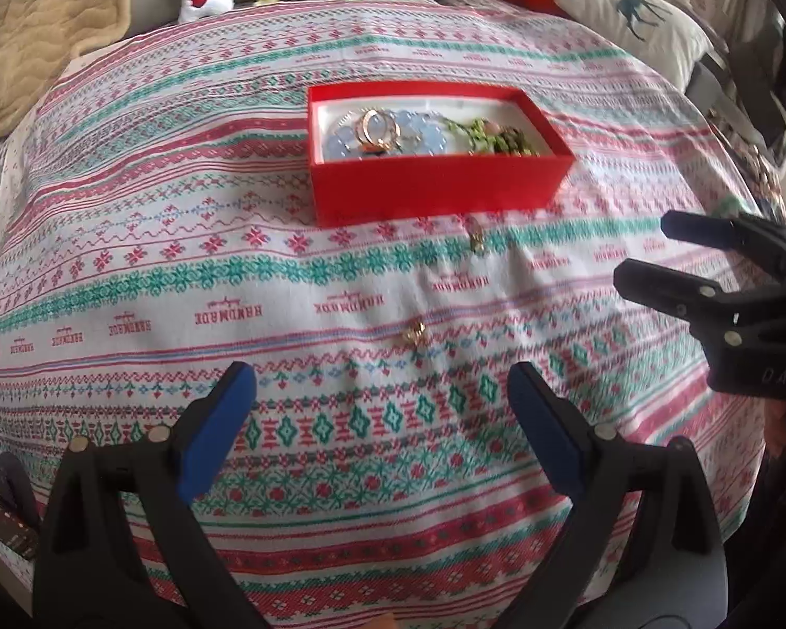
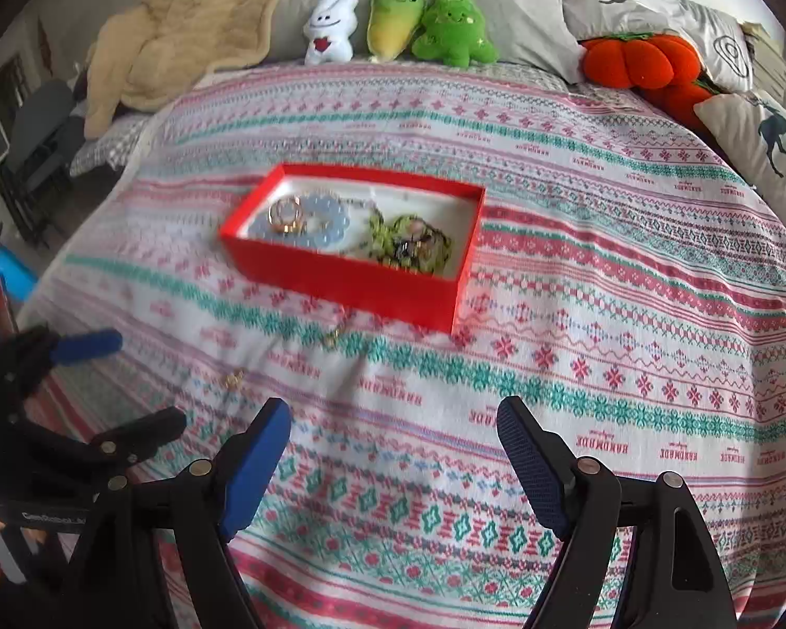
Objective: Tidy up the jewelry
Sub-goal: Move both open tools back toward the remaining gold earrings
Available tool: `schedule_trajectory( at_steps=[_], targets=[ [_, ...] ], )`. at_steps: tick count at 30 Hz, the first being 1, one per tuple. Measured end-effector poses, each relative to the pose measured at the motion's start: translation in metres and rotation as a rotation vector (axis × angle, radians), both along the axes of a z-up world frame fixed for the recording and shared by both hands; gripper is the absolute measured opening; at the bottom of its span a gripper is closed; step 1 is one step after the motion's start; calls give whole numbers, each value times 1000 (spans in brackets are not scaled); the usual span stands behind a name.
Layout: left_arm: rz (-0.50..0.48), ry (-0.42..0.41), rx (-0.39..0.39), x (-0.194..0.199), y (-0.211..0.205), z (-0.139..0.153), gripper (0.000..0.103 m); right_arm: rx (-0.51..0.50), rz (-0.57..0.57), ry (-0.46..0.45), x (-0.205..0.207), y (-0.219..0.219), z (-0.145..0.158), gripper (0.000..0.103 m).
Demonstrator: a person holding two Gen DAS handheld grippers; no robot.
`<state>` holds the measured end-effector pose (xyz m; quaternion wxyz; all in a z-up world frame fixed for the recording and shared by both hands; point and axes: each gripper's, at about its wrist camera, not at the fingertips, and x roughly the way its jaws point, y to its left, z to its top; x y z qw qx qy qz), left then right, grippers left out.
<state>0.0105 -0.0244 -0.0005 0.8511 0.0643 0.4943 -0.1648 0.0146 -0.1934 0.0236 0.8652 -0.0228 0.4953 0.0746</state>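
Jewelry box [image 1: 435,183] mid-bedspread [image 1: 131,262], open cloth around both wide-jawed grippers.

A patterned bedspread [image 2: 602,314] with red and green bands and "HANDMADE" lettering fills the frame. Along the top sit a white bunny plush [image 2: 330,31], a yellow-green carrot plush [image 2: 395,18] and a green tree plush [image 2: 453,26]. A red pumpkin plush [image 2: 639,60] lies upper right beside a deer pillow [image 2: 765,141]. A beige blanket [image 2: 183,36] is bunched upper left.

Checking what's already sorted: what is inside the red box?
Inside the red box: gold rings atop a pale blue beaded bracelet, green beaded jewelry beside them. Anything beneath is hidden.
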Motion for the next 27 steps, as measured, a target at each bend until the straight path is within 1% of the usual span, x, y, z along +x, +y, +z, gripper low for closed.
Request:
schedule_trajectory(
  at_steps=[4,6,9,12,14,16,19,21,22,24,26,27],
  targets=[
    [-56,-11,22,-10,1,-12,96,-43,26,20,-8,5,-12,82],
    [-75,-15,19,-14,4,-17,96,-59,38,29,-12,6,-17,82],
    [-106,-13,-12,-16,5,-23,96,-80,50,37,-17,7,-23,82],
    [-139,-34,-46,-15,3,-24,96,-97,57,45,-19,8,-30,82],
    [-153,-32,-68,-13,0,-26,96,-104,56,54,-19,7,-35,82],
    [-170,-17,-97,-10,-4,-27,89,-110,54,63,-18,6,-37,82],
    [-183,0,-104,-6,-9,-30,77,-114,54,67,-18,4,-40,82],
    [-179,9,-103,-2,-11,-32,64,-117,54,68,-19,4,-40,82],
    [-174,14,-103,0,-12,-33,60,-119,54,68,-19,3,-41,82],
    [-158,28,-107,7,-13,-36,46,-119,52,71,-18,2,-42,82],
    [-145,40,-109,13,-13,-40,41,-118,51,74,-18,1,-43,82],
    [-144,40,-108,14,-14,-41,40,-118,50,75,-18,0,-43,82]
  ],
)
